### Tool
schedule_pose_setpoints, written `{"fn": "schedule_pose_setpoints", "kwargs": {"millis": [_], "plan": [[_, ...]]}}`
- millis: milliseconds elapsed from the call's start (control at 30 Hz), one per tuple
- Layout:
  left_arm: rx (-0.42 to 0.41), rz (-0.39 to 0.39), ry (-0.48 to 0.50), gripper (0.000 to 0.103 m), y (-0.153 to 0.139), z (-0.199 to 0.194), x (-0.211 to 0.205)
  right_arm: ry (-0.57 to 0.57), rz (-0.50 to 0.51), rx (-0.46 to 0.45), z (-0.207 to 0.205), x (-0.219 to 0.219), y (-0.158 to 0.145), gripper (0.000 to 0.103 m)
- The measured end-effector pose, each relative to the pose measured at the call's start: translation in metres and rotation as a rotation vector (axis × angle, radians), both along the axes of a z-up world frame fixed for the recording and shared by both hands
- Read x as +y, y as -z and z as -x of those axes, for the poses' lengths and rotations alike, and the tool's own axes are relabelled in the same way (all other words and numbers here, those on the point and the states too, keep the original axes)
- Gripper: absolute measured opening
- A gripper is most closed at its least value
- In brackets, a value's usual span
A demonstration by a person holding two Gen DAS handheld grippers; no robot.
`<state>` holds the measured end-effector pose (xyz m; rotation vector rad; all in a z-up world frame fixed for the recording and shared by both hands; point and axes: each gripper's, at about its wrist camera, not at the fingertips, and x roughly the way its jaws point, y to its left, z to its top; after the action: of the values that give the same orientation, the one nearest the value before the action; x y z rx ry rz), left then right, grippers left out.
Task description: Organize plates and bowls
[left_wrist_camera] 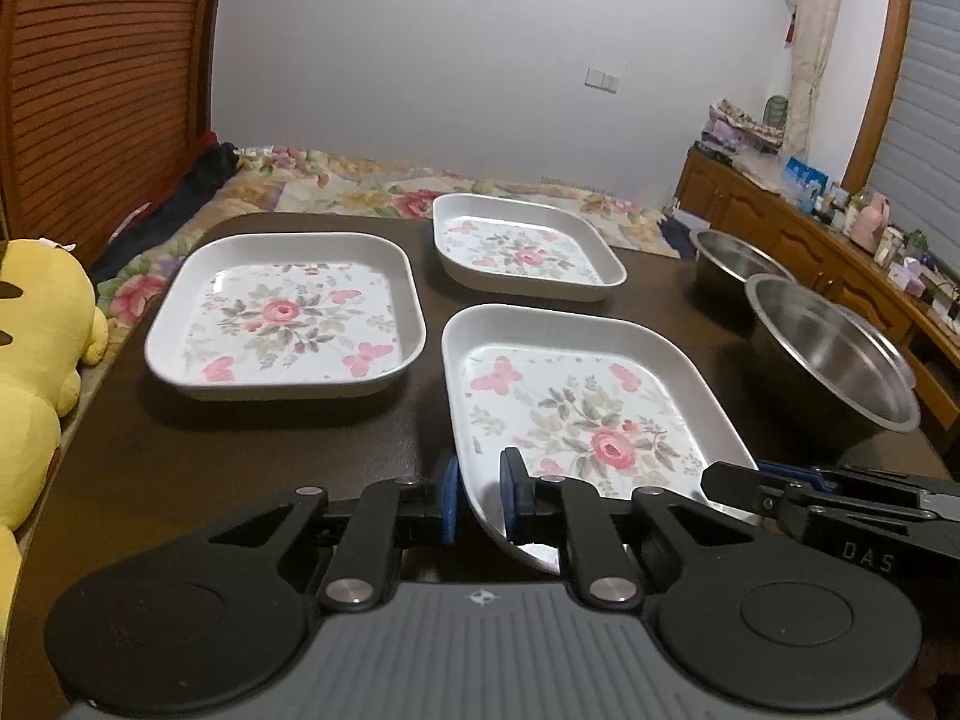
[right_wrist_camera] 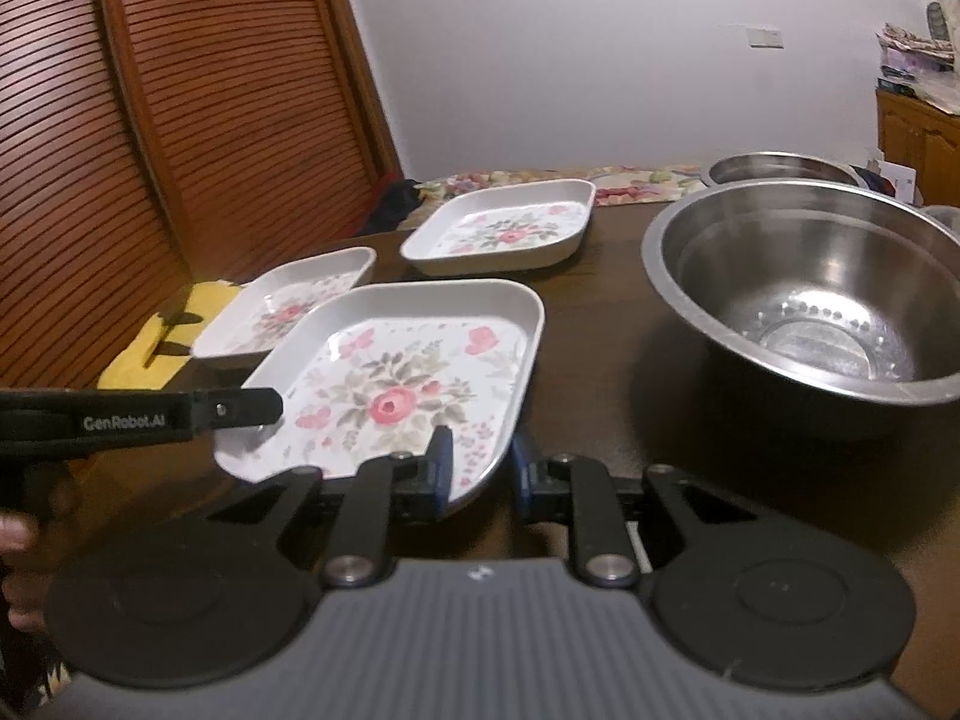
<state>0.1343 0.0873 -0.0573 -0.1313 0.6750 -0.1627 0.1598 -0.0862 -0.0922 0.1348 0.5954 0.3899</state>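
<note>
Three white square plates with a pink rose print and two steel bowls sit on a dark table [left_wrist_camera: 240, 450]. My left gripper [left_wrist_camera: 480, 498] is shut on the near-left corner rim of the nearest floral plate [left_wrist_camera: 576, 408], one blue pad inside and one outside. My right gripper [right_wrist_camera: 483, 474] is shut on the same plate [right_wrist_camera: 408, 384] at its near-right corner. This plate looks slightly raised and tilted. The second plate [left_wrist_camera: 288, 312] lies to the left and the third plate [left_wrist_camera: 522, 252] lies further back. Each gripper shows in the other's view: right gripper [left_wrist_camera: 720, 480], left gripper [right_wrist_camera: 264, 408].
A large steel bowl [right_wrist_camera: 810, 300] stands to the right of the held plate, with a second steel bowl [right_wrist_camera: 780, 168] behind it. A yellow plush toy [left_wrist_camera: 36, 330] lies off the table's left edge. A flowered bedspread [left_wrist_camera: 372, 186] and a wooden cabinet [left_wrist_camera: 780, 228] lie beyond.
</note>
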Motion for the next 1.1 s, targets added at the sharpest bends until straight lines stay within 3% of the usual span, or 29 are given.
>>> {"fn": "schedule_pose_setpoints", "kwargs": {"millis": [533, 1100], "plan": [[-0.014, 0.006, 0.005, 0.016, 0.002, 0.064, 0.003, -0.079, -0.030, 0.033, 0.045, -0.004, 0.005, 0.022], [0.018, -0.005, -0.006, 0.016, 0.016, 0.073, 0.001, -0.083, -0.024, 0.028, 0.050, -0.002, 0.005, 0.023]]}}
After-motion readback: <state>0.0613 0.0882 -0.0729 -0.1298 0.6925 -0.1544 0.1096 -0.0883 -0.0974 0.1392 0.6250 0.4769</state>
